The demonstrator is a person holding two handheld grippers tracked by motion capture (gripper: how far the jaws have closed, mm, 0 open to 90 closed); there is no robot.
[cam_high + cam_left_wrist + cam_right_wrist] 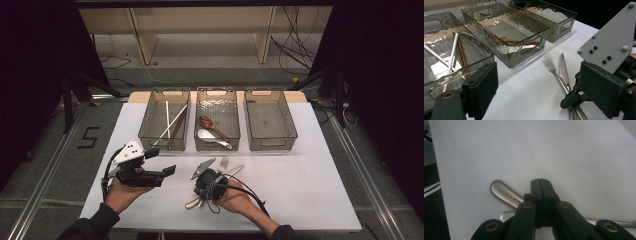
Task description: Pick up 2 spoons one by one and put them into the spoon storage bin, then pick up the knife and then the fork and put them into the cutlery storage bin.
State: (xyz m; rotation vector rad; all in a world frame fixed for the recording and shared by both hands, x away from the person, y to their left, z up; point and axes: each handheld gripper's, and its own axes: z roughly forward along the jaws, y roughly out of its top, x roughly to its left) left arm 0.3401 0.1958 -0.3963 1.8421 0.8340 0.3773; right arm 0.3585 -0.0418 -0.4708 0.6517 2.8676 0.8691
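Observation:
A metal fork (222,164) (550,65) and a table knife (234,171) (563,67) lie side by side on the white table, tips toward the bins. My right gripper (200,196) (540,183) hangs low over their handles, jaws shut with nothing between them. A rounded handle end (504,192) shows just past its jaws. Its grey plate (610,42) stands close in the left gripper view. My left gripper (162,161) is held to the left of the cutlery, open and empty, pointing toward it.
Three clear bins stand in a row at the back. The left bin (162,148) holds white and brown chopsticks (172,122). The middle bin (216,149) holds a brown spoon (207,122) and a white spoon (207,134). The right bin (272,147) has nothing in it.

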